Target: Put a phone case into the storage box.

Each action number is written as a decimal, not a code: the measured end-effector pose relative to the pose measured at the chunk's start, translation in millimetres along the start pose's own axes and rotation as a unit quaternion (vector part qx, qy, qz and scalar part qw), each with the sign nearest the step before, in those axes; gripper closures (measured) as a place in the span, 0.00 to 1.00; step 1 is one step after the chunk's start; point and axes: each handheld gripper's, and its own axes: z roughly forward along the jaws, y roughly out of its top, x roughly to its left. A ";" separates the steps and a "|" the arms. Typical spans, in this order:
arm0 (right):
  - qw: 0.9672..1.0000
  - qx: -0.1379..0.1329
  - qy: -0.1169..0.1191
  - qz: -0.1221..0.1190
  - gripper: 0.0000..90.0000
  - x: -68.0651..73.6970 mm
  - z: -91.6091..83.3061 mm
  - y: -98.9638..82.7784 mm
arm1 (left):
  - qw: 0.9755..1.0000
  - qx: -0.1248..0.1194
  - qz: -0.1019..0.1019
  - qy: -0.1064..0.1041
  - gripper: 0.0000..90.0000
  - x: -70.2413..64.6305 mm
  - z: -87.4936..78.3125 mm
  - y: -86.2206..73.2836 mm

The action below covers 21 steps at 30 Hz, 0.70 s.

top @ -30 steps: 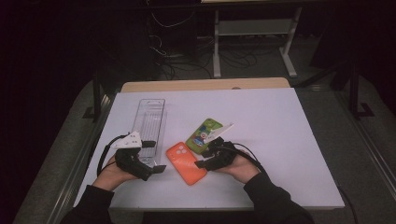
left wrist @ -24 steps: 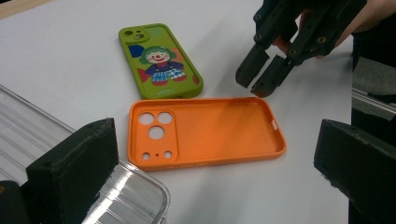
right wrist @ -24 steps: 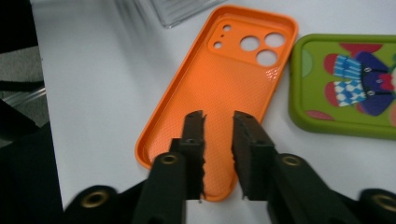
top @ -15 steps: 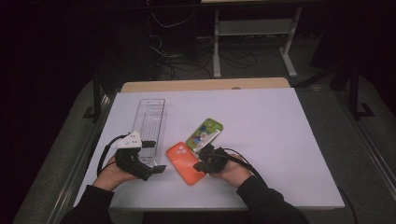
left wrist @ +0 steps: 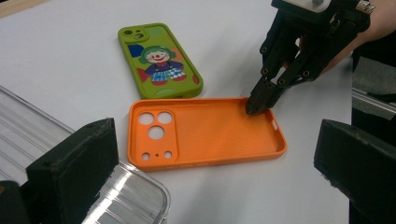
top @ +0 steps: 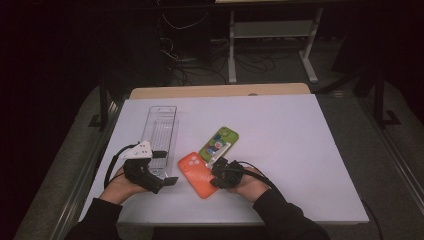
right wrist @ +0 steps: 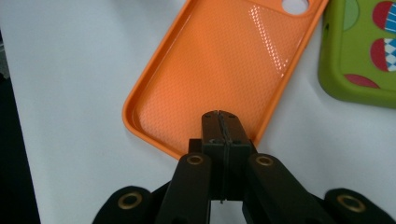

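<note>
The orange phone case (left wrist: 205, 130) lies open-side up on the near bench, light and flexible, best pinched at its thin rim, where the right gripper (right wrist: 220, 122) has just closed its jaws, while the left gripper (top: 172, 180) stands open.

High overview, two close tool views

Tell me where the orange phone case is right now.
In the high view the orange phone case lies open side up near the table's front edge, between both tools, touching the green phone case behind it.
</note>
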 end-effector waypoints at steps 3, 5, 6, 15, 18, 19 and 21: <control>1.000 0.006 -0.008 -0.002 0.98 -1.8 -1.9 -1.3 | 1.000 -0.001 0.000 0.000 0.00 -0.1 0.1 0.0; 1.000 0.009 -0.013 -0.002 0.98 -2.5 -3.1 -2.2 | 1.000 -0.003 0.001 -0.001 0.00 -0.3 0.3 0.0; 1.000 0.010 -0.013 0.000 0.98 -2.9 -3.4 -2.4 | 1.000 -0.004 0.000 -0.001 0.00 -0.3 0.4 0.0; 0.999 0.020 -0.034 0.000 0.98 -9.7 -8.4 -6.0 | 1.000 -0.002 0.000 -0.001 0.00 0.0 0.8 -0.3; 0.999 0.025 -0.040 0.005 0.98 -13.8 -11.5 -8.5 | 1.000 -0.002 -0.001 -0.001 0.00 -0.2 0.3 -0.3; 0.999 0.027 -0.046 0.006 0.98 -15.3 -12.5 -9.5 | 1.000 -0.003 -0.002 -0.001 0.00 -0.3 0.3 -0.2; 0.998 0.032 -0.055 0.007 0.98 -18.9 -14.9 -11.8 | 1.000 -0.003 -0.002 -0.001 0.00 -0.4 0.6 -0.3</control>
